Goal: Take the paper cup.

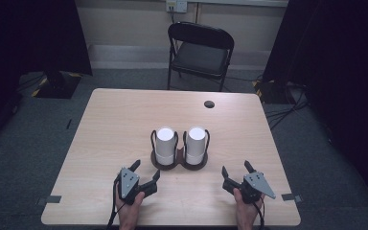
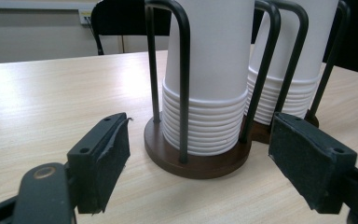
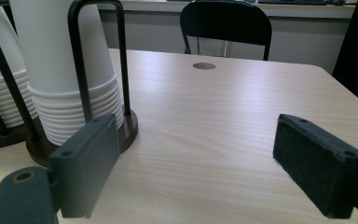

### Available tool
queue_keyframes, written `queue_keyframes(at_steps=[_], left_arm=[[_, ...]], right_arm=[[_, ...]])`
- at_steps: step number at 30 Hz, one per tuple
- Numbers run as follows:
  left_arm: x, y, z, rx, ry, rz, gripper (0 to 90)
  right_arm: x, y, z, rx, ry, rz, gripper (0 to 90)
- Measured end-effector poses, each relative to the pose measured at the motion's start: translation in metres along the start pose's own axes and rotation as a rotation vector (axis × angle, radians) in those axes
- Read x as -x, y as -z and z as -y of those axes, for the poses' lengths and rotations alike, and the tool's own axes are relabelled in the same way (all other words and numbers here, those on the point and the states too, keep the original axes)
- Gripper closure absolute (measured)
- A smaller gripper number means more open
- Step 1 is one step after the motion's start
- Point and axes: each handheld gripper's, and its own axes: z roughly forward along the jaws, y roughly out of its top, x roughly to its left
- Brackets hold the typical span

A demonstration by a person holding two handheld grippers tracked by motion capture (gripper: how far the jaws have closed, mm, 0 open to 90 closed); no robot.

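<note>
Two stacks of upside-down white paper cups stand in a dark wire holder with two round brown bases [image 1: 179,164] at the table's middle. The left stack [image 1: 165,143] [image 2: 212,79] and the right stack [image 1: 196,143] [image 3: 65,70] stand side by side. My left gripper [image 1: 145,173] [image 2: 200,161] rests near the front edge, just left of and in front of the holder, open, nothing between its pads. My right gripper [image 1: 236,170] [image 3: 196,168] sits to the right of the holder, open and empty, with the right stack off to its left.
The light wooden table [image 1: 124,120] has a round cable hole [image 1: 209,104] near its far edge. A black folding chair [image 1: 200,52] stands behind the table. Bits of tape mark the table's front corners [image 1: 53,199].
</note>
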Motion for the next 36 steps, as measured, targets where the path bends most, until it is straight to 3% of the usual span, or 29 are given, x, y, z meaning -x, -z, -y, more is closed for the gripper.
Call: queue_keyframes(at_steps=[6, 11, 15, 23, 27, 36], left_arm=[[-0.005, 0.001, 0.000, 0.006, 0.031, 0.067, 16.4], [-0.003, 0.002, -0.001, -0.009, 0.009, 0.059, 17.0], [-0.002, 0.004, -0.003, -0.013, 0.015, 0.086, 17.5], [0.002, 0.007, -0.011, -0.021, 0.014, 0.133, 17.7], [0.003, 0.007, -0.017, -0.026, 0.035, 0.151, 17.7], [0.014, 0.005, -0.031, -0.014, -0.012, 0.214, 17.6]], right_arm=[[0.002, 0.001, 0.001, 0.015, -0.015, -0.011, 18.1], [0.002, 0.003, 0.001, 0.022, -0.016, -0.013, 18.0], [0.002, 0.001, 0.000, -0.011, -0.013, -0.026, 17.1], [0.001, 0.001, 0.000, -0.019, -0.007, -0.046, 17.2], [0.001, 0.001, 0.000, -0.015, -0.009, -0.044, 17.2], [0.002, 0.003, 0.000, -0.004, -0.011, -0.057, 18.4]])
